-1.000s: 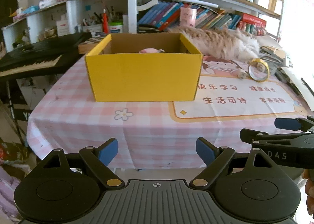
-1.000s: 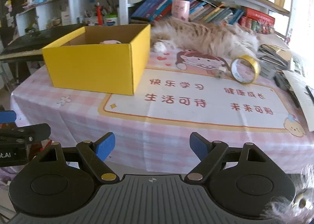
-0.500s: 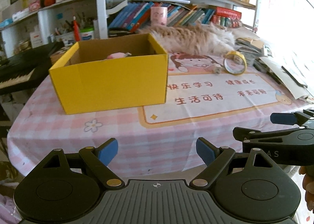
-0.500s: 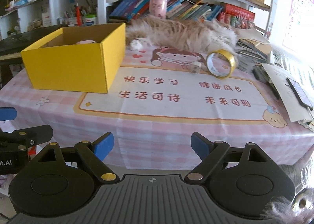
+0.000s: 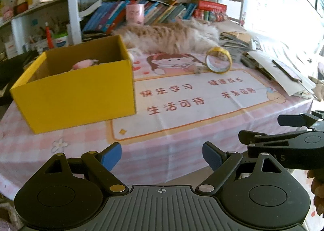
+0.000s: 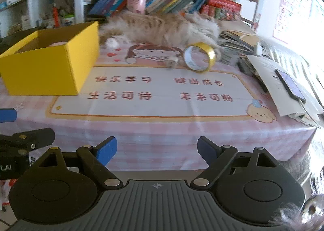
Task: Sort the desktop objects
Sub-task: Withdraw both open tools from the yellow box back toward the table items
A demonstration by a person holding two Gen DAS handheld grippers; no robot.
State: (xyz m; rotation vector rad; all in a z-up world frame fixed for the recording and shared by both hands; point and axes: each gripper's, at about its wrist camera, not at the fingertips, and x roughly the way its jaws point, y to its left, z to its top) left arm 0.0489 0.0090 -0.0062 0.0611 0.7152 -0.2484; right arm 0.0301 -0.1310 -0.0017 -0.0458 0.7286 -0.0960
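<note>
A yellow cardboard box (image 5: 81,93) stands open on the left of the pink checked tablecloth (image 5: 81,140), with a pink object (image 5: 85,64) inside. A yellow tape roll (image 5: 218,60) stands on edge at the far side of the printed mat, a small white item (image 6: 171,63) beside it. My left gripper (image 5: 162,154) hangs open off the table's near edge, empty. My right gripper (image 6: 157,148) is beside it, jaws still opening, nothing between them. The right wrist view also shows the box (image 6: 46,69) and tape roll (image 6: 199,57).
A fluffy cat (image 5: 172,35) lies along the back of the table, just behind the tape. Piled papers and a dark phone (image 6: 289,85) cover the right side. Shelves of books (image 5: 162,10) rise behind. A piano keyboard sits far left.
Both grippers swung rightward along the table's near edge, so the box slid left in both views and the tape roll came nearer the centre. The right jaws spread slightly wider.
</note>
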